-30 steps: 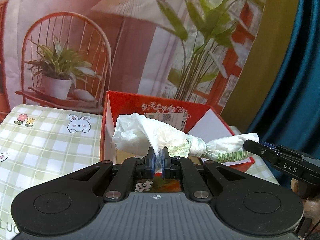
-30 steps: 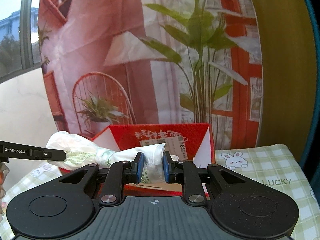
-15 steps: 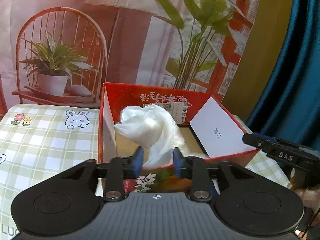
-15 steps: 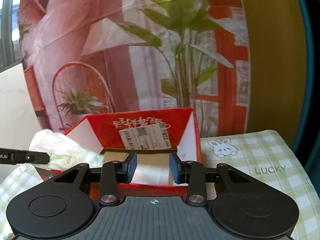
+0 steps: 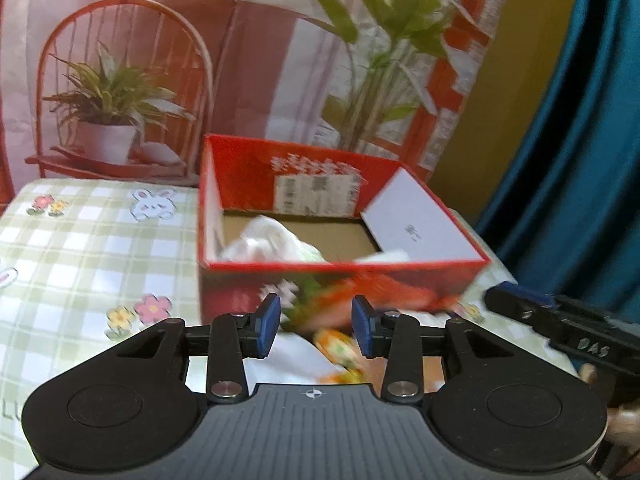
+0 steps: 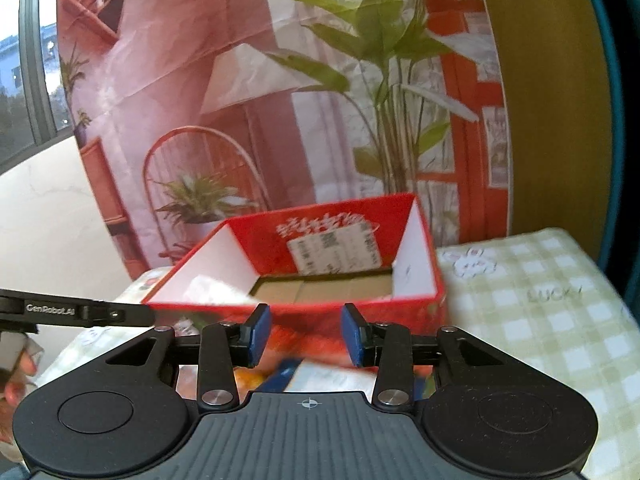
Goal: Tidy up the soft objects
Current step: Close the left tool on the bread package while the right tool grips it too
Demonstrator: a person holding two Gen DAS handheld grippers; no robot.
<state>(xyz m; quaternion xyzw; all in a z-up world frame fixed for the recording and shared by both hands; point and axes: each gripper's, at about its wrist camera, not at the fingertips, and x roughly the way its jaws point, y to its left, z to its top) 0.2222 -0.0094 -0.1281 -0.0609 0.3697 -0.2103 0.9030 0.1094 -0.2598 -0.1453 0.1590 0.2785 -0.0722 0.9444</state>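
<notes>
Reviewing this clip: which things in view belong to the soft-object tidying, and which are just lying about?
Part of the job:
- crumpled white plastic bag, lying inside the box
- open red cardboard box
- left gripper, nothing between its jaws
- right gripper, jaws opening, nothing between them

Just lying about:
- green checked bunny-print tablecloth
- printed chair-and-plants backdrop
- blue curtain

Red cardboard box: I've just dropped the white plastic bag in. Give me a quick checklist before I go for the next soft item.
1. White crumpled plastic bag lies inside the open red cardboard box, at its left side: ok.
2. Left gripper holds nothing, jaws apart: ok.
3. Right gripper holds nothing, jaws opening: ok.
4. Box sits upright on the green checked cloth, top open: ok.
5. Bag fully below the rim: cannot tell, the picture is blurred.
6. Next soft item: an orange and white packet lies in front of the box, but whether it is soft, cannot tell.
</notes>
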